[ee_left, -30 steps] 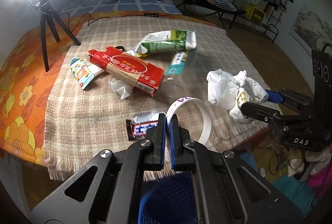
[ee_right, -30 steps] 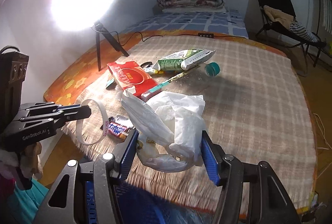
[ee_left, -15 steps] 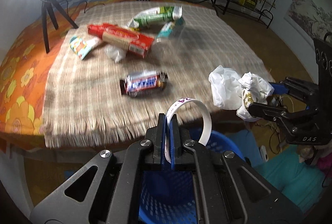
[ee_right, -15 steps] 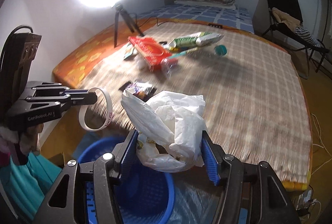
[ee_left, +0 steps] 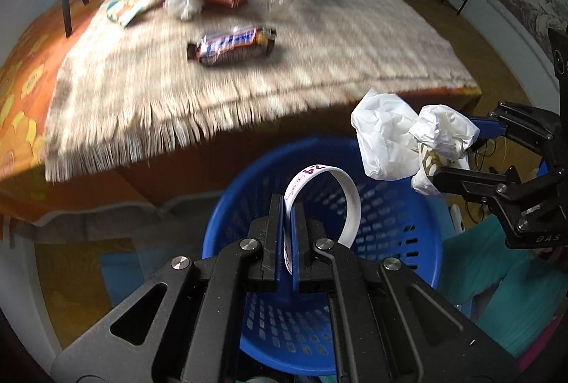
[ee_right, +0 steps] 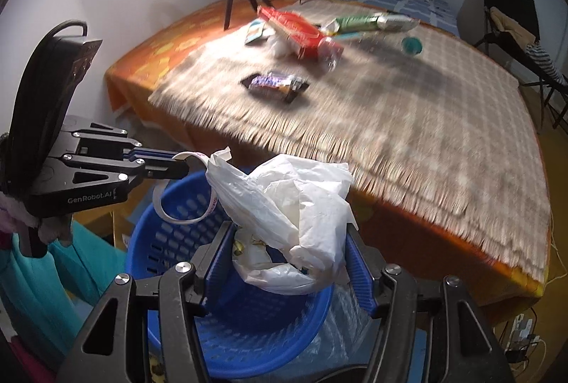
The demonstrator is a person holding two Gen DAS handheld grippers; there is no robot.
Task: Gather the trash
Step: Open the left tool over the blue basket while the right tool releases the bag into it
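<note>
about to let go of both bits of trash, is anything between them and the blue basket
Nothing visible. The white paper band in the left gripper and the crumpled white plastic bag in the right gripper hang over the blue perforated plastic basket, whose mouth is open.

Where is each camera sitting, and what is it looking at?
Left wrist: sits on the left gripper, looking down at the blue basket; its fingers pinch a white paper ring.
Right wrist: sits on the right gripper, looking down over the basket; its fingers clamp a crumpled white bag.
Both views share the basket, the bed's plaid cloth, the candy bar wrapper and each other's gripper.
</note>
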